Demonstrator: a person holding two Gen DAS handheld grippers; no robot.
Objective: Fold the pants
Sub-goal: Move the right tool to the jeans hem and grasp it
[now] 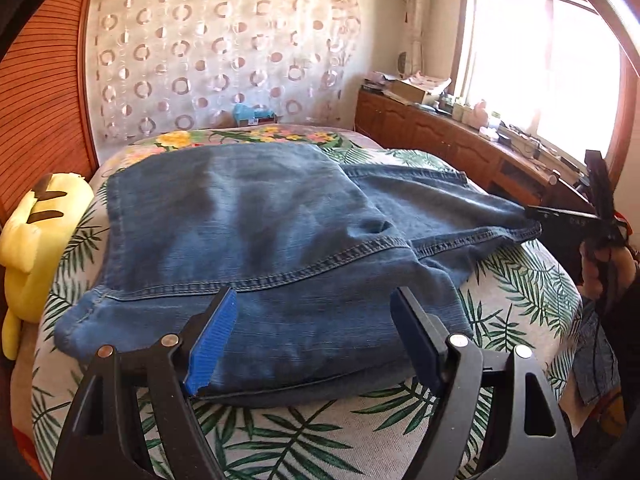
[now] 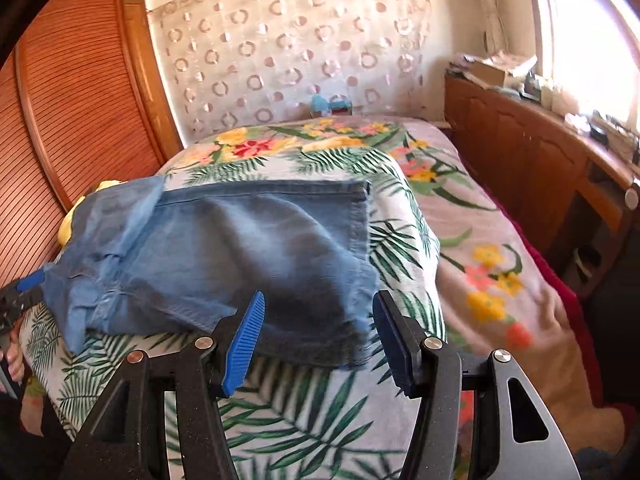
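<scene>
Left wrist: jeans (image 1: 256, 240) lying folded on leafy blanket (image 1: 280, 440)
L gripper (image 1: 312, 320) hovering w/ fingers spread, gripping nothing; R gripper (image 2: 318, 322) likewise released over denim edge.

A leaf-print bed (image 2: 400, 216) carries folded blue jeans (image 2: 256, 240); a yellow plush toy (image 1: 36, 232) lies beside them.

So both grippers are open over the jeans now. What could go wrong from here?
1. The jeans lie bunched, with one layer askew over another; folding again may lock in the wrinkles.
2. The left gripper hovers over thick stacked denim; its fingers might pinch only the top layer.
3. The right gripper sits at the frayed hem near the edge of the bedspread; it could snag that too.
</scene>
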